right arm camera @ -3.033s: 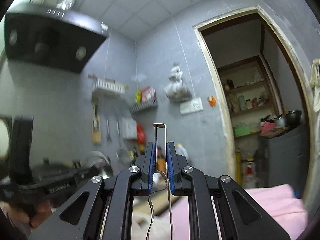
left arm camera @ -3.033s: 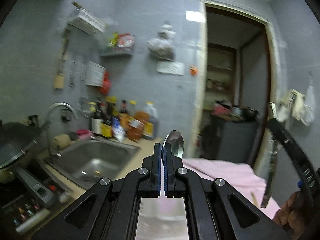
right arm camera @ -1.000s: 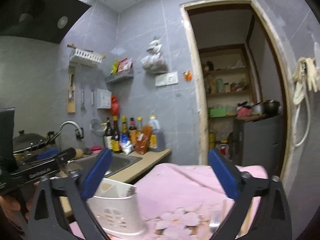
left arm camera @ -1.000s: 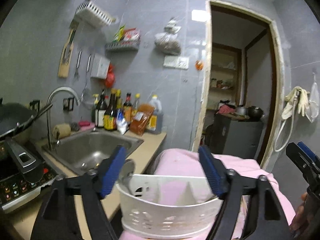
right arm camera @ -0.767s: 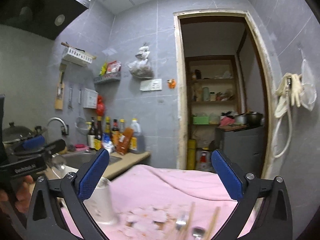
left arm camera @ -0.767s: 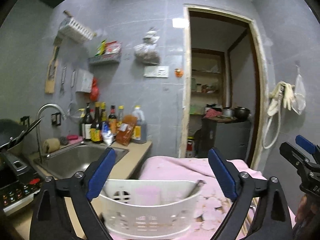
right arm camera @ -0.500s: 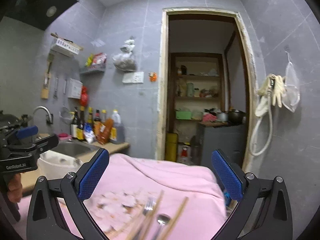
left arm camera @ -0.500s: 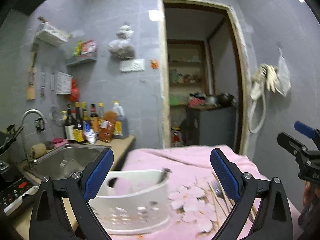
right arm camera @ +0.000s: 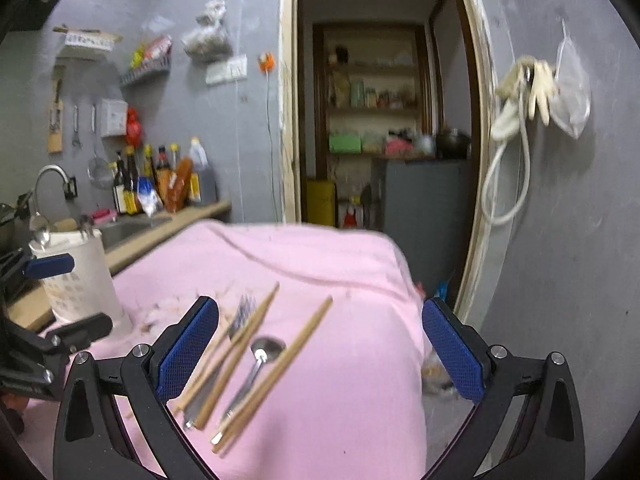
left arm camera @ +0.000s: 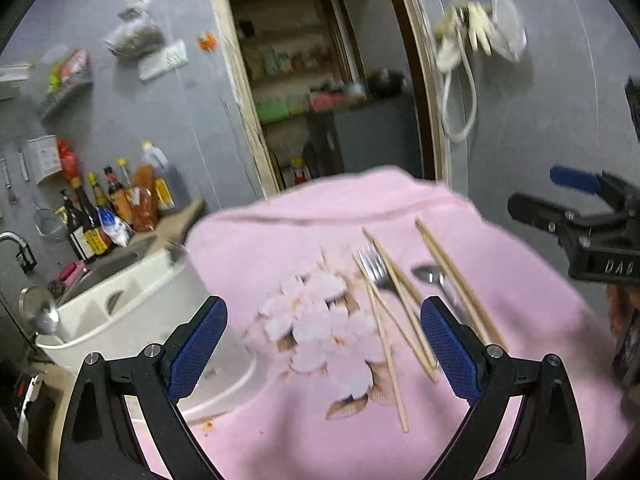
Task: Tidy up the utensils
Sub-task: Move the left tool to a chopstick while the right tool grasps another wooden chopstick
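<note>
Both the left gripper and right gripper hover with jaws wide, empty. Beyond, wooden chopsticks, a steel fork and steel spoon lie unsorted on the pink floral cloth. Far left, the white plastic utensil holder already holds some cutlery; task judged partly complete.

left tongs jaws wide apart, right tongs likewise, both empty

Wooden chopsticks, shiny metal spoon, soft pink cloth.
</note>
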{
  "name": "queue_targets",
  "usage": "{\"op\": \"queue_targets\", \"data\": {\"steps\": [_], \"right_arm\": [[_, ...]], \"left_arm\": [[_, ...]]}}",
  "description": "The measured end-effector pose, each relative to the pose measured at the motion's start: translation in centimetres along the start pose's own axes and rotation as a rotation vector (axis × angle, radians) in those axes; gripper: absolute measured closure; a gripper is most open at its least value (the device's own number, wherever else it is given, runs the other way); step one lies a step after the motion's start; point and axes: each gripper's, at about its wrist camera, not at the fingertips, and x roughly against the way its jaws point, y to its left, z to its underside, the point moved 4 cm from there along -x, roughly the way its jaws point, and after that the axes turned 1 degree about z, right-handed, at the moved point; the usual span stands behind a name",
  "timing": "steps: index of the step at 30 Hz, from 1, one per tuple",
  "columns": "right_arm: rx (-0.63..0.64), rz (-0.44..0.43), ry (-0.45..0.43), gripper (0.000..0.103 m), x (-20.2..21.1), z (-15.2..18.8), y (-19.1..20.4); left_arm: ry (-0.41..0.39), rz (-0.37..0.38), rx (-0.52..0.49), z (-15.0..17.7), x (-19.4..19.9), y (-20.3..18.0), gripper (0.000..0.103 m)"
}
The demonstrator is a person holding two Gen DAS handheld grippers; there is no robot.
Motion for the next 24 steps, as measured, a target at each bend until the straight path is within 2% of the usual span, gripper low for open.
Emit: {"op": "queue_targets", "data": {"steps": [3, 5, 9, 16, 19, 24], "right_arm": [[0.003, -0.007, 0.086, 0.008, -1.6, 1.0, -0.3], [0.011, -0.014, 0.151, 0.02, -2.9, 1.7, -0.3], [0.001, -0.065, 0.278, 0.035, -5.2, 2.8, -0.2], [0.004, -0.118, 0.402, 0.053, -7.5, 3.8, 0.3], [0.002, -0.124, 0.454, 0.057, -8.4, 4.3, 0.3], [0.008, -0.121, 0.481, 0.058, -9.6, 4.0, 0.2]], "left_arm": [[0.074, 0.02, -0.004, 0.8, -1.8, -0.4, 0.009], [0.128, 0.046, 0.002, 1.2, -3.1, -0.6, 0.015], [0.226, 0.101, 0.013, 1.7, -5.7, -0.8, 0.035], [0.345, 0.149, 0.002, 2.7, -9.3, -1.5, 0.063], [0.381, 0.153, 0.014, 3.0, -10.3, -1.4, 0.064], [0.387, 0.15, 0.021, 2.4, -11.2, -1.1, 0.065]]}}
